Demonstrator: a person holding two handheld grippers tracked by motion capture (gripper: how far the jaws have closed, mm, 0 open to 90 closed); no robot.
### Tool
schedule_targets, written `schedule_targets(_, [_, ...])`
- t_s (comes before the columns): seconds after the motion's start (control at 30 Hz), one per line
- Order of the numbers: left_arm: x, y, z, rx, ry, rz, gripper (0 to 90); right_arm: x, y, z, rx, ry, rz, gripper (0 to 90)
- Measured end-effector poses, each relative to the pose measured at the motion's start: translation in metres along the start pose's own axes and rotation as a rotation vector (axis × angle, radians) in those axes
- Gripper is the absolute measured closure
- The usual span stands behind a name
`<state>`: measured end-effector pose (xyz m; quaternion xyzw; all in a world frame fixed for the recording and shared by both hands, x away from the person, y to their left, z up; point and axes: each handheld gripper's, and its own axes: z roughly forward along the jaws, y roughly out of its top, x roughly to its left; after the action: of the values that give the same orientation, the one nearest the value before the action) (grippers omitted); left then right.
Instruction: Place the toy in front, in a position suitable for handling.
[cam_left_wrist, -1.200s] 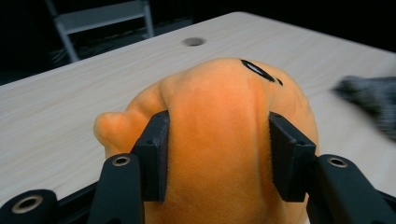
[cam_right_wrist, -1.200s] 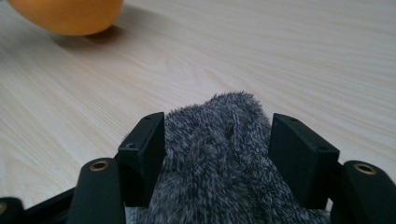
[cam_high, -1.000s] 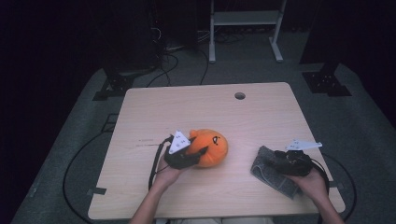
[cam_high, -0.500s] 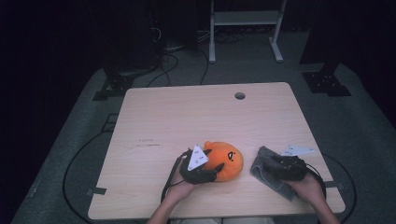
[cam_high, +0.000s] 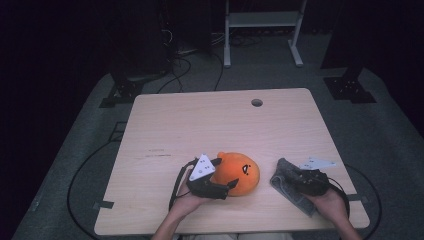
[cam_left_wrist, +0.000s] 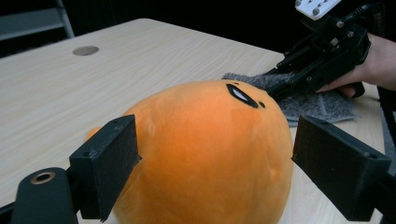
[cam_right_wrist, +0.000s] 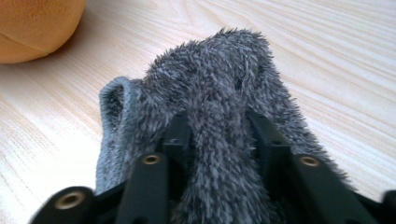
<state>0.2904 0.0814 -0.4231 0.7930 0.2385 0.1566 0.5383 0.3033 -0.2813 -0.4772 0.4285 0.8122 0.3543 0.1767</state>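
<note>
Straddling the round orange plush toy with a small black-and-white face (cam_left_wrist: 210, 149), the left gripper (cam_left_wrist: 215, 163) has its two black jaws apart, one on each flank of the toy. They have just been opening. The pad on the near-left side sits against or just off the fur; I cannot tell which. The other pad stands clear of the fur, with a gap showing. The toy rests on the pale wooden table (cam_high: 200, 125).

From the high view, the left gripper (cam_high: 220, 186) lies at the toy's (cam_high: 242, 172) left side, low on the table, with a hand (cam_high: 187, 202) behind it and a grey three-cornered plate on top.

Right of the toy, the right gripper (cam_right_wrist: 217, 135) is clamped on a fold of a grey fuzzy cloth (cam_right_wrist: 210, 93). Its jaws have just been closing, and a ridge of pile is pinched up between them. The rest of the cloth spreads flat on the wood beyond the jaws, one hemmed edge curling up on the side nearer the toy. A curve of the orange toy (cam_right_wrist: 37, 23) shows just past that edge, near the cloth but apart from it.

In the high view the cloth (cam_high: 287, 180) lies right of the toy, not touching it, with the right gripper (cam_high: 300, 180) on top of it and a hand (cam_high: 330, 200) behind. A round hole (cam_high: 257, 102) sits in the table well beyond the toy, near the far edge.
</note>
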Motion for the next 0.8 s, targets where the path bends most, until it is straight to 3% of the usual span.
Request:
schedule_targets(0.1, [0.004,-0.002,-0.004,0.017,0.011,0.007,13.8,-0.002,0.002,-0.001,0.014,0.005,0.014,68.9])
schedule_targets(0.23, [0.007,-0.011,-0.001,0.081,0.048,0.02,13.9,-0.006,0.001,-0.001,0.014,0.031,0.032,69.6])
schedule_targets(0.33, [0.002,-0.016,0.007,0.134,0.042,0.065,13.8,-0.009,0.0,-0.001,0.008,0.048,0.061,68.9])
schedule_targets(0.4, [0.0,-0.017,0.009,0.132,0.038,0.065,13.6,-0.008,0.0,-0.001,0.005,0.045,0.055,68.9])
schedule_targets(0.5, [0.002,-0.019,0.01,0.126,0.039,0.024,14.0,-0.004,-0.001,-0.001,-0.001,0.017,0.031,69.7])
schedule_targets(0.6, [0.004,-0.021,0.01,0.14,0.044,0.003,14.9,-0.006,0.002,-0.002,0.02,0.018,0.06,73.4])
schedule_targets(0.7, [0.002,-0.022,0.011,0.135,0.05,-0.014,15.4,-0.012,0.006,-0.004,0.055,0.055,0.116,74.4])
schedule_targets(0.8, [0.002,-0.022,0.013,0.134,0.06,-0.013,15.4,-0.015,0.011,-0.013,0.016,0.105,0.15,74.6])
